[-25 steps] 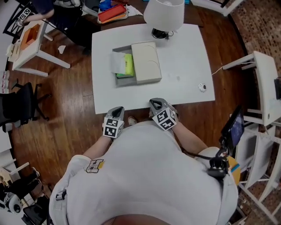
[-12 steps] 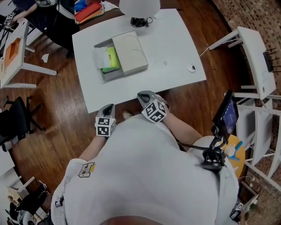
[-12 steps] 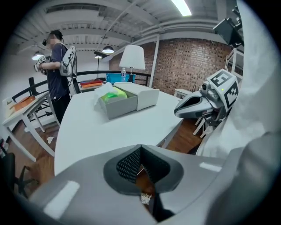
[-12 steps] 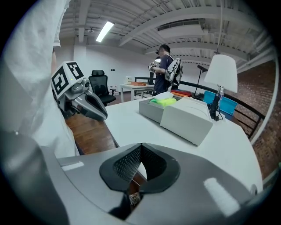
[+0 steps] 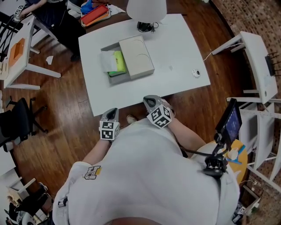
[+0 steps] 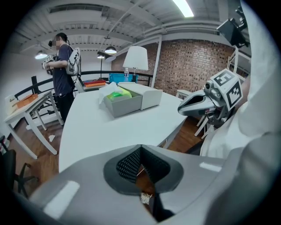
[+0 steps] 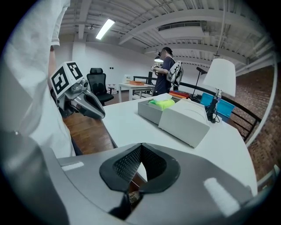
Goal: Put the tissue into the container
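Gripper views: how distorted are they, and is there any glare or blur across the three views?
Left gripper view: heavy fisheye, dark corners, ceiling strip light blown out, a mosaic patch on the distant person. Right gripper view: same fisheye; container sharp. Head view: even light, table bright but without glare.

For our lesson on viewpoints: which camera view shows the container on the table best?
The head view: it looks down into the container, open part and lid both visible. Both gripper views show it only from the side.
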Tool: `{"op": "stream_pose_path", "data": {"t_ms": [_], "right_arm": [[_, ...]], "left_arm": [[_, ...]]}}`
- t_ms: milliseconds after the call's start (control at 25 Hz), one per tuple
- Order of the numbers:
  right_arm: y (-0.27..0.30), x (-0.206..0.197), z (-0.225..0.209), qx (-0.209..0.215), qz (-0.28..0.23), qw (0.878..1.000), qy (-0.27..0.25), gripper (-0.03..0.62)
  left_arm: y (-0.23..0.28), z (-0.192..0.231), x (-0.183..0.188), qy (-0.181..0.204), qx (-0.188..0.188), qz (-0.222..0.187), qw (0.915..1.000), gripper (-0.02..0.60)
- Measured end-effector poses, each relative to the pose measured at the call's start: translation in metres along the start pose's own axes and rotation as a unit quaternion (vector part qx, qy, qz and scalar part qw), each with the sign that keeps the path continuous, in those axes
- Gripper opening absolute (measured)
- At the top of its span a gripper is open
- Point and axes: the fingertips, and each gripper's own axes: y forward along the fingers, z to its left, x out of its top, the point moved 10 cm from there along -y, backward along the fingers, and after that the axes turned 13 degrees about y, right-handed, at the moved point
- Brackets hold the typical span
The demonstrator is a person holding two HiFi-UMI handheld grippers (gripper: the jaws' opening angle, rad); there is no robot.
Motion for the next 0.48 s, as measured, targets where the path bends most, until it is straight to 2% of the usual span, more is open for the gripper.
{"op": "stream_pose_path", "data": {"t_ms": [480], "right_arm": [[-0.0023, -0.002, -0.0034, -0.004, 0.006, 1.0, 0.008, 0.0]], "left_arm": [[-0.0079, 0.0062, -0.0024, 0.008, -0.001, 0.009, 0.9999, 0.0]]}}
